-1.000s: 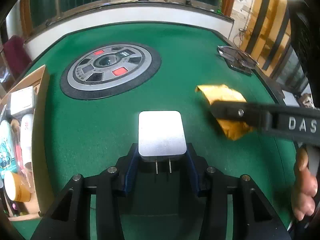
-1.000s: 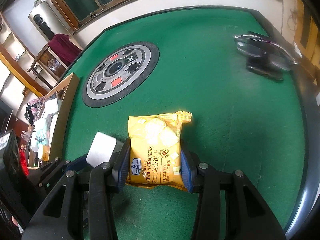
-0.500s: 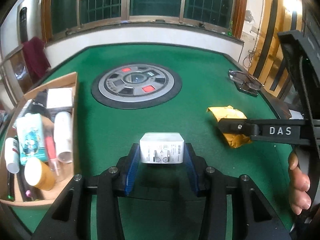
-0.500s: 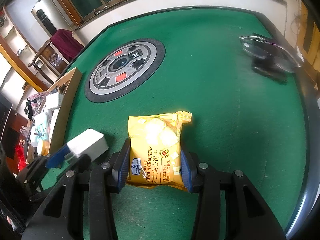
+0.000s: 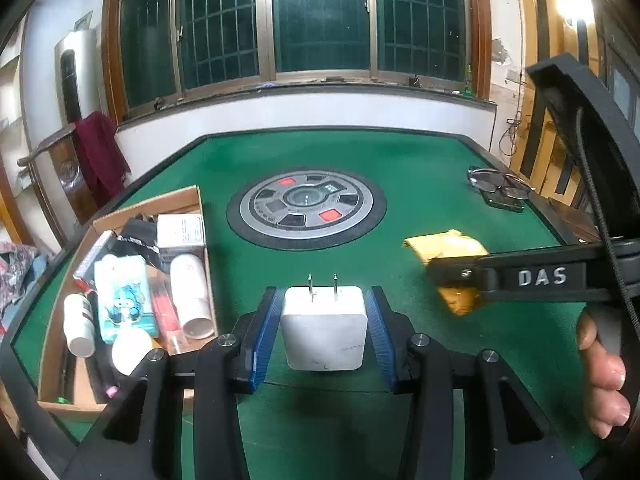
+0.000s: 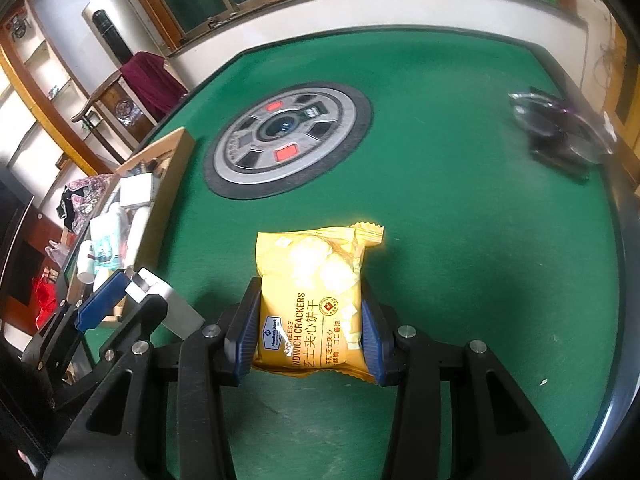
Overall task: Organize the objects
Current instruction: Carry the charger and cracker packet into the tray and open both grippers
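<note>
Now my left tongs pinch the white charger, prongs forward, above the green bench beside the cardboard box. My right tongs pinch the yellow cracker packet over the bench.

Box left of dial; glasses right.

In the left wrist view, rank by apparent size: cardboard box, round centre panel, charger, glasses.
1. Cardboard box
2. Centre panel, close to the box
3. Charger, enlarged by nearness to the camera
4. Glasses
</note>
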Tool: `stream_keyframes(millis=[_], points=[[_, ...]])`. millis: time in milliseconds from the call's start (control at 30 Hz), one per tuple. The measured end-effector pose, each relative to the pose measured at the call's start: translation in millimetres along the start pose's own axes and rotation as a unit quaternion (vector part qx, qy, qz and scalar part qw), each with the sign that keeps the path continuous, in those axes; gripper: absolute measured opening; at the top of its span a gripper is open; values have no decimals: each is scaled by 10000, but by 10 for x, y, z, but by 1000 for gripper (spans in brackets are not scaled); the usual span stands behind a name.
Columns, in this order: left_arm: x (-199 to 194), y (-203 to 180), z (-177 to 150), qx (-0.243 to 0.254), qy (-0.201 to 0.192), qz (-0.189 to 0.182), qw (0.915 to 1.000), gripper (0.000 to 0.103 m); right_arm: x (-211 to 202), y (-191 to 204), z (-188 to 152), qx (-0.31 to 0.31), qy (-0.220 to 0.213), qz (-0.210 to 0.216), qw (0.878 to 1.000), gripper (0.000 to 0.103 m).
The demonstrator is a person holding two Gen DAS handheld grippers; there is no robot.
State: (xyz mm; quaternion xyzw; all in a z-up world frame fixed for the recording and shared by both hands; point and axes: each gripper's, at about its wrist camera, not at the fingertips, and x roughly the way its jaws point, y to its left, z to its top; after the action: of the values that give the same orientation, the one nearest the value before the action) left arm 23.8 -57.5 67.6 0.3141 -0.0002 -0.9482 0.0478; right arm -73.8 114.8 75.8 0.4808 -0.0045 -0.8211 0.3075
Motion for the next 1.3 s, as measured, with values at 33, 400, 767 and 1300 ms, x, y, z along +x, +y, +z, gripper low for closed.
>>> stream_keyframes(millis=[33, 400, 767, 1300], points=[[-30, 16, 3, -15, -39, 20, 10000, 39, -6, 38, -3, -27, -13, 15, 10000, 41], [-402, 358, 55, -222, -485, 236, 9983, 39, 6, 496, 38, -263, -99, 240, 9993, 41], [-416, 1225, 41, -1002, -549, 718, 9909, 39, 143, 1340, 167, -950, -153, 402, 9945, 42], [111, 2118, -190, -2035, 4, 852, 9754, 39, 1026, 2201, 479, -1517, 173, 93, 9882, 42]])
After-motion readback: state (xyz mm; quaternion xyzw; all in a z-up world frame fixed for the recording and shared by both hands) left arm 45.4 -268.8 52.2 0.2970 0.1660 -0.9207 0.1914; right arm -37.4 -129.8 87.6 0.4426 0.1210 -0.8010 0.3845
